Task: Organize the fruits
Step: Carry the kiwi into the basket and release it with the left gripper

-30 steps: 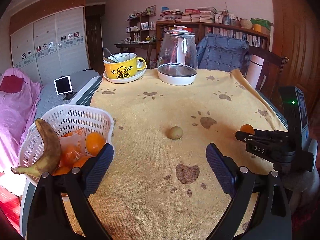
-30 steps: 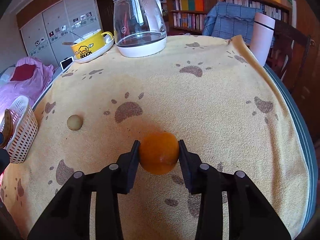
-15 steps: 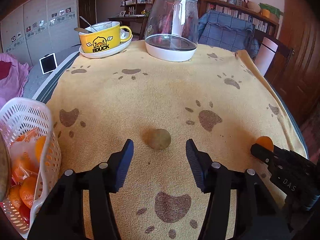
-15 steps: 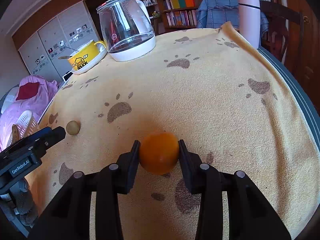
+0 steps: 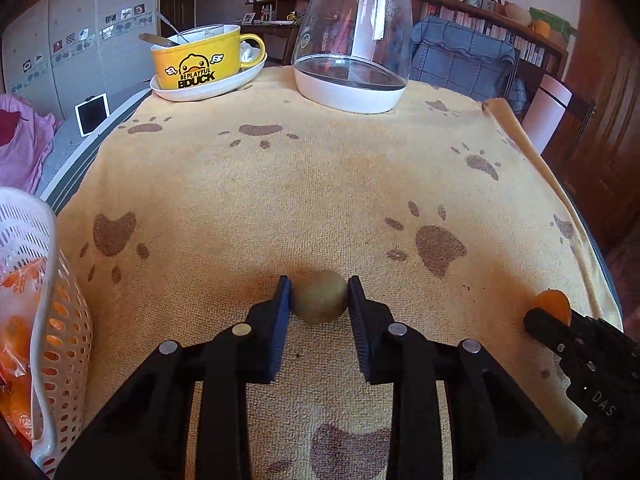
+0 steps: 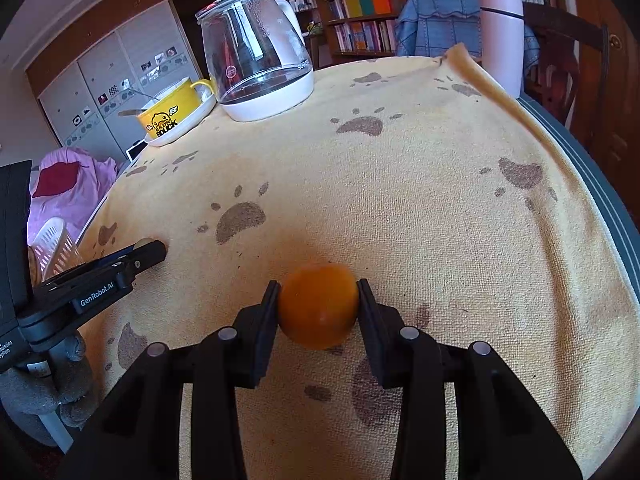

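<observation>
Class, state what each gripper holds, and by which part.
Left gripper: small brown-green fruit, pinched across its sides. Right gripper: orange, likewise across its sides.

left wrist: low, close over surface (image 5: 320, 184), faced kettle (image 5: 354, 36) | right wrist: same heading, from the right | shared: kettle, mug (image 6: 172, 114)

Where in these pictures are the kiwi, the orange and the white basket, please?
kiwi (image 5: 319, 296): left wrist view, middle of its brown skin.
orange (image 6: 318, 306): right wrist view, centre of its front face.
white basket (image 5: 66, 312): left wrist view, perforated side wall.
</observation>
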`<state>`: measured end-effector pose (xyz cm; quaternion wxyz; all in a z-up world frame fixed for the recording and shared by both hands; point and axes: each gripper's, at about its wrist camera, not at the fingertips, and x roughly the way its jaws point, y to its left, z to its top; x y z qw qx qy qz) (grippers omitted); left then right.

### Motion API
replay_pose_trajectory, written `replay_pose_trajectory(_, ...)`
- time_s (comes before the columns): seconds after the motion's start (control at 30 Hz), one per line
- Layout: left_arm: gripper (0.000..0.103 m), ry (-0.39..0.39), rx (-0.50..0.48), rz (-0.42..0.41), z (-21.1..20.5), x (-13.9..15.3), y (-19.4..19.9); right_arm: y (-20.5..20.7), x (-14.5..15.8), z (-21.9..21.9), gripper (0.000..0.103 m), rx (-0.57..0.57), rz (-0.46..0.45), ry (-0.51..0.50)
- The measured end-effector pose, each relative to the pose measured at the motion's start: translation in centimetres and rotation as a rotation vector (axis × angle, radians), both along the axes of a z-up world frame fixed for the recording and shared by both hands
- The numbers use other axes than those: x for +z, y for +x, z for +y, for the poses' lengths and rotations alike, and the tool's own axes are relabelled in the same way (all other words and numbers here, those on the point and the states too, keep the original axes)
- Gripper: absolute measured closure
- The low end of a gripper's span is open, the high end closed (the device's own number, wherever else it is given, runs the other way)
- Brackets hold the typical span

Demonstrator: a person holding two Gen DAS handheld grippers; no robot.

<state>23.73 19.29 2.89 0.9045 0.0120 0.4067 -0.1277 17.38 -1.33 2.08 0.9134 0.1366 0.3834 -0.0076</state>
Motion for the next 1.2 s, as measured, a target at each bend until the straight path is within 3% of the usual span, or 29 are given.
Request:
replay_pose_trajectory(0.6, 0.074, 0.066, 0.046, -0.171, 0.6, 3.1, -3.8, 0.0, 0.0, 0.1, 0.064, 0.007, -0.004, -0.002)
replay_pose_trajectory(0.87, 0.074, 0.056, 0.130, -0.224, 4.3, 5.6, -5.6, 0.0, 0.0, 0.0, 0.064, 0.006, -0.004, -0.003)
replay_pose_trajectory(1.2, 0.074, 0.073, 0.270, -0.231, 10.5, 6.6, -5.9, 0.0, 0.0, 0.1, 0.064, 0.008, -0.003, -0.003)
